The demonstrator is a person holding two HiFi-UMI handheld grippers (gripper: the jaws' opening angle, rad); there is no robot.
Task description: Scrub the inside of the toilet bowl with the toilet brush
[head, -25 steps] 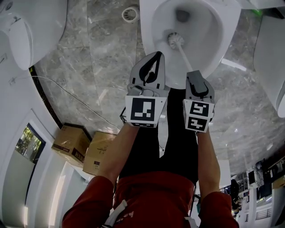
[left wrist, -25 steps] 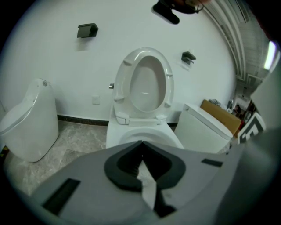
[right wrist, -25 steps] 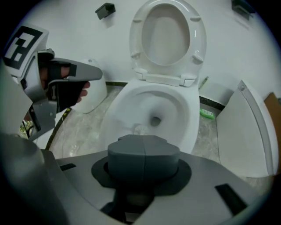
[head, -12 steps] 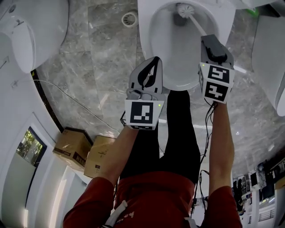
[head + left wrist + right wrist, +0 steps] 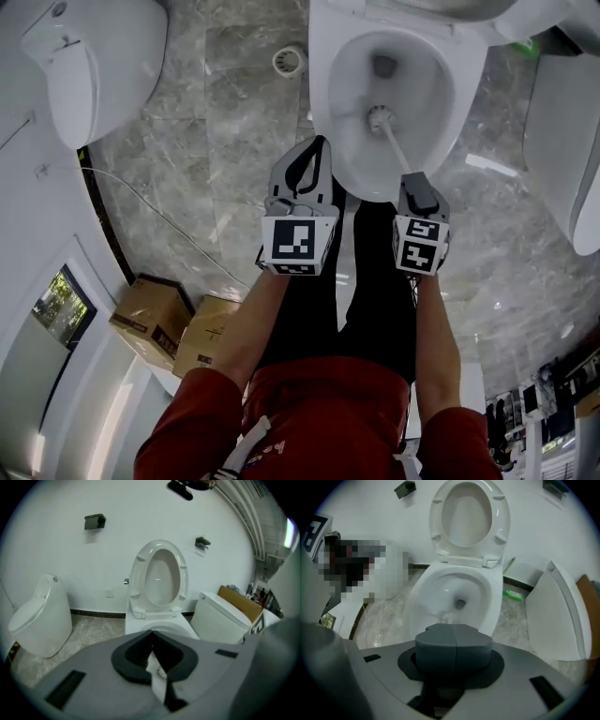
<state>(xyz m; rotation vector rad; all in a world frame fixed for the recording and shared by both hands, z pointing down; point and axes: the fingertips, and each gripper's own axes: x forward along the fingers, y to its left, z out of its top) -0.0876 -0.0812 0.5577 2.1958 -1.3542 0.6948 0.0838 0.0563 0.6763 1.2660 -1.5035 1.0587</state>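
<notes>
Toilet brush (image 5: pixel 380 118) scrubbing looks to be mid-stroke. Left tongs (image 5: pixel 317 148) hover clenched on nothing, over the near-left rim of the toilet bowl (image 5: pixel 323 98), forearm reaching forward. The bristle head sits inside the bowl, against its near wall. Right tongs (image 5: pixel 415 183) grasp the handle's end, arm stretched forward and down. The next move, I judge, calls for sweeping the bristles around the wall under steady pressure.

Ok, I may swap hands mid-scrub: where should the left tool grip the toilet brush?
Grip the toilet brush by its thin handle, just below the right tool, coming from above the near rim: it slants up that way, head down in the bowl.
</notes>
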